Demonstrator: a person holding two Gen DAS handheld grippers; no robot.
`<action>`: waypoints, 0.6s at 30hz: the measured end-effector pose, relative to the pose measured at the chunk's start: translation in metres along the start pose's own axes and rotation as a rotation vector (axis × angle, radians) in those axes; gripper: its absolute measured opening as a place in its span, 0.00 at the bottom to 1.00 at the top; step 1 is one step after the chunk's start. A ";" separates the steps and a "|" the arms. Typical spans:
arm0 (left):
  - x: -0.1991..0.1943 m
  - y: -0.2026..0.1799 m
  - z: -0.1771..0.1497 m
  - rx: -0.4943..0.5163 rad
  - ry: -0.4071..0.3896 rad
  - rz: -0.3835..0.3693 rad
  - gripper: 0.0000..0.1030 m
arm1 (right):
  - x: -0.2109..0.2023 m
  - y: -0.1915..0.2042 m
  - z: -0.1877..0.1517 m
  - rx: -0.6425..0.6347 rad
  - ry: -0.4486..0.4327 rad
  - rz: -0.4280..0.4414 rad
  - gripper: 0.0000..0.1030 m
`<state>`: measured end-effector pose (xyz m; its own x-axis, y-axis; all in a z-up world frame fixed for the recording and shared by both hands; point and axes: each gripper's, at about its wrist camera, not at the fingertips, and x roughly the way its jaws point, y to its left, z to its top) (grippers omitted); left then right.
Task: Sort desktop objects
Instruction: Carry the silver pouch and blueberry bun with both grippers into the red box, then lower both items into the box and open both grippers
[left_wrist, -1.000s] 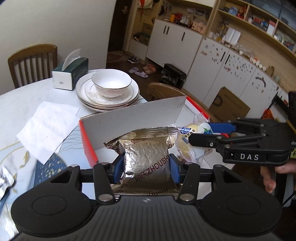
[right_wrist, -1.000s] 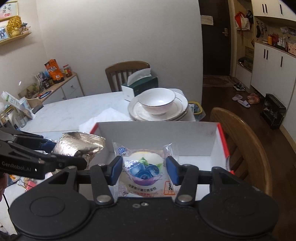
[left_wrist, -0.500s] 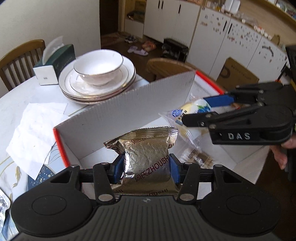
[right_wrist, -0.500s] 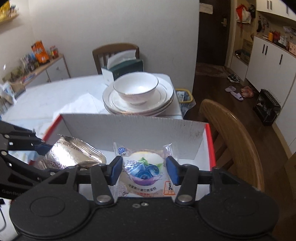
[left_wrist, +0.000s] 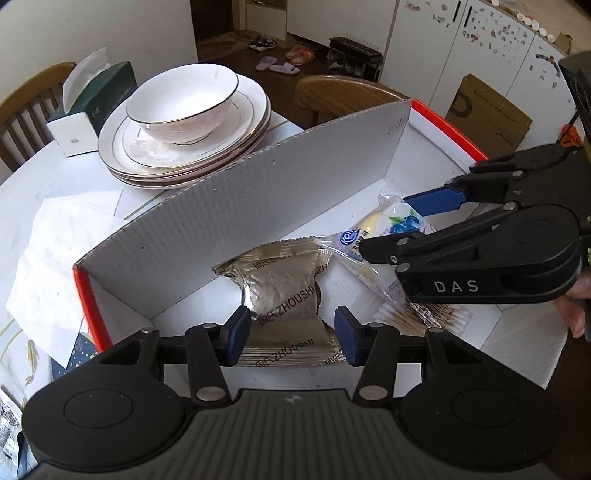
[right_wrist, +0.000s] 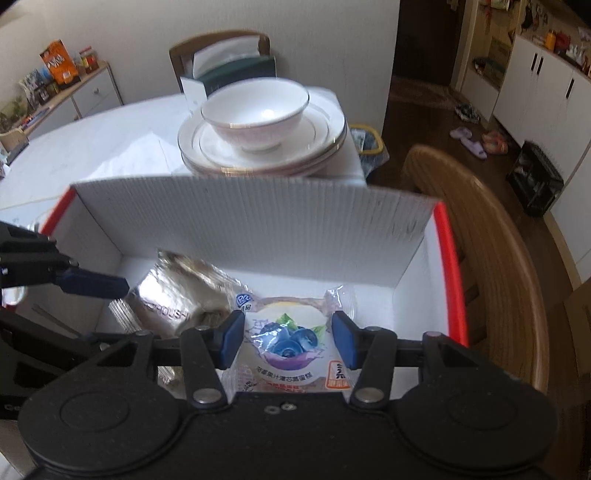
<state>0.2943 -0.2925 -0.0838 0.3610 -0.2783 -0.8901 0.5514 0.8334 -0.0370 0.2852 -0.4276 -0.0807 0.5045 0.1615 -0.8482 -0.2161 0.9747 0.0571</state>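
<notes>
A white cardboard box with red edges (left_wrist: 229, 206) (right_wrist: 258, 221) stands on the table. My left gripper (left_wrist: 291, 334) is inside it; the jaws have spread and the silver foil snack packet (left_wrist: 284, 295) lies between them on the box floor, also showing in the right wrist view (right_wrist: 173, 291). My right gripper (right_wrist: 288, 341) is low in the box, its jaws wider around the blueberry cake packet (right_wrist: 291, 339). That packet shows beside the foil one in the left wrist view (left_wrist: 391, 225), under the right gripper (left_wrist: 424, 229).
A clear bag of cotton swabs (left_wrist: 417, 314) lies in the box. Stacked plates with a white bowl (left_wrist: 184, 103) stand behind the box, next to a green tissue box (left_wrist: 92, 99). White paper (left_wrist: 55, 251) lies left. A wooden chair (right_wrist: 480, 240) stands at the right.
Both grippers moved down into the box with their packets. The jaws of both have widened, and the foil packet now rests on the box floor.
</notes>
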 end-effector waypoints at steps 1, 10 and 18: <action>0.001 0.000 0.000 0.001 0.003 -0.002 0.48 | 0.000 0.000 0.000 -0.001 0.004 0.001 0.50; -0.002 0.001 -0.007 -0.026 0.000 -0.017 0.48 | 0.004 -0.004 0.002 0.005 0.034 0.010 0.51; -0.021 -0.002 -0.013 -0.055 -0.057 -0.040 0.48 | -0.010 -0.001 -0.001 -0.002 0.004 0.022 0.57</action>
<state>0.2754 -0.2820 -0.0710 0.3830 -0.3373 -0.8599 0.5246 0.8457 -0.0981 0.2799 -0.4308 -0.0725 0.4966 0.1822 -0.8486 -0.2288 0.9706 0.0745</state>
